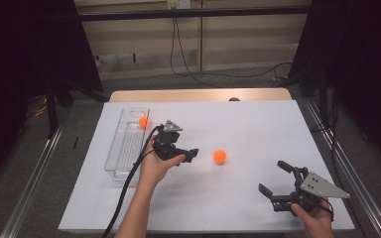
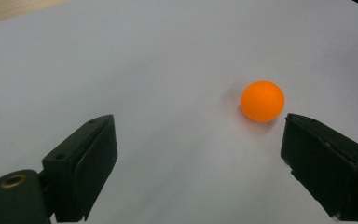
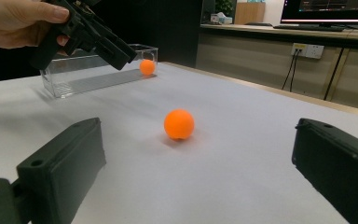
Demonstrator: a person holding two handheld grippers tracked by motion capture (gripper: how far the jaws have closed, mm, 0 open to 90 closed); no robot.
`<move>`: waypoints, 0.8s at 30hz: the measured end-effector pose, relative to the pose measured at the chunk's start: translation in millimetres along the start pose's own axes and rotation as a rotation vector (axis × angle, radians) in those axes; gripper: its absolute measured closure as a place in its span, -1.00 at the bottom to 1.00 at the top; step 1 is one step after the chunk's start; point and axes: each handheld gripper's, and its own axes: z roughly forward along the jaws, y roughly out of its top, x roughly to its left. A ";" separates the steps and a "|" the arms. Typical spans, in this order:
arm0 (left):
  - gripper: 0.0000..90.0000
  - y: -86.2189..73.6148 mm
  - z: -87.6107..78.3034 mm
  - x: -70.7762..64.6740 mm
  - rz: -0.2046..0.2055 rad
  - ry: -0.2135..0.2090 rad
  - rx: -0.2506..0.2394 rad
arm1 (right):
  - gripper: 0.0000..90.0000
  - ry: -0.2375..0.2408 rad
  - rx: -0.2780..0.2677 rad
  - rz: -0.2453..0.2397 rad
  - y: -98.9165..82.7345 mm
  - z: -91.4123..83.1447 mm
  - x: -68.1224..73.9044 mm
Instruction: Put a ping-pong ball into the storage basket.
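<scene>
Left gripper point(image 1: 192, 153): jaws spread wide, nothing between them, aimed at 1 orange ball point(image 1: 220, 156) lying loose on the white table sheet point(image 1: 258, 129), near but apart. Right gripper point(image 1: 277, 179): jaws likewise wide apart and empty, well apart from that ball. A 2nd orange ball point(image 1: 143, 121) sits in the clear tray's point(image 1: 124, 148) far end.

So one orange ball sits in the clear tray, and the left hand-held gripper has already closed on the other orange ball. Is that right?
Not quite. The left hand-held gripper has not closed on the other orange ball: in the left gripper view its jaws stand wide open and the ball lies free on the white sheet ahead of them. One orange ball does sit in the clear tray.
</scene>
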 end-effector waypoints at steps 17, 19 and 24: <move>-0.76 1.5 4.1 -5.6 0.008 -0.020 -0.007 | -0.96 0.001 0.000 0.001 -0.1 0.2 0.0; -0.76 1.3 5.4 -6.8 0.004 -0.024 -0.009 | -0.96 0.001 0.002 0.000 -0.2 0.6 0.0; -0.76 1.2 8.4 -8.2 0.001 -0.033 -0.006 | -0.96 0.003 0.005 0.002 -0.3 1.1 0.1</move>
